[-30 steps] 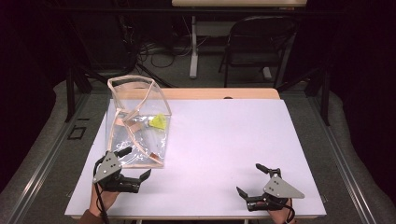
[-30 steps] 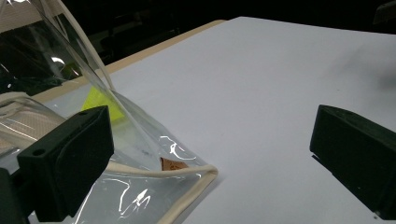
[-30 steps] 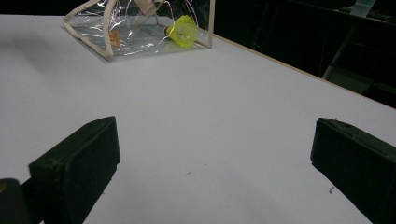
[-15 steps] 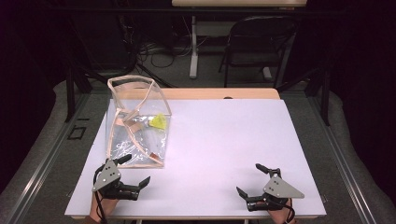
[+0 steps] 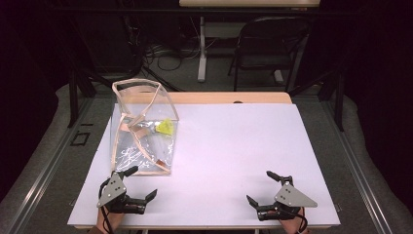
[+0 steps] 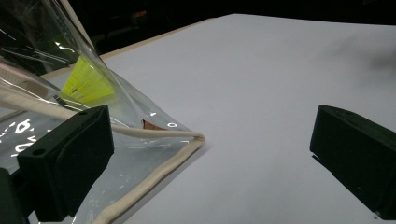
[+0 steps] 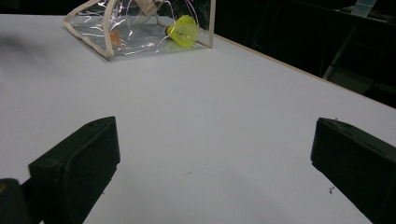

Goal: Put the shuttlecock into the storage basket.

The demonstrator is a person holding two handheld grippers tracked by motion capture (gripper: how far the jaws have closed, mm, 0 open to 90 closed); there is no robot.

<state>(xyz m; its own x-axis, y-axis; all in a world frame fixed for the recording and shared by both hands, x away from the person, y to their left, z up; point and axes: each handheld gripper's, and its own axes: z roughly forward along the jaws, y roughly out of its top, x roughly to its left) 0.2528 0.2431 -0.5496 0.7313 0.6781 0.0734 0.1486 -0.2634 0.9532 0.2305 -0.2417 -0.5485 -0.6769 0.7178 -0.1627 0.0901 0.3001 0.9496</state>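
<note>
white table (image 5: 234, 146) bears clear bag (image 5: 141, 126), left tongs (image 5: 139, 187) gaping beside it.

Glossy clear plastic bag (image 5: 141, 131) with cloth trim; matt white table (image 5: 243, 156).

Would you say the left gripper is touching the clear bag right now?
Cannot tell. In the high view the left gripper sits at the clear bag's near edge; in the left gripper view one jaw overlaps the bag's trim, with no plain gap or contact.

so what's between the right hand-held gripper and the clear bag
Nothing: in the right gripper view, only bare white table lies between the open right hand-held gripper and the clear bag.
</note>
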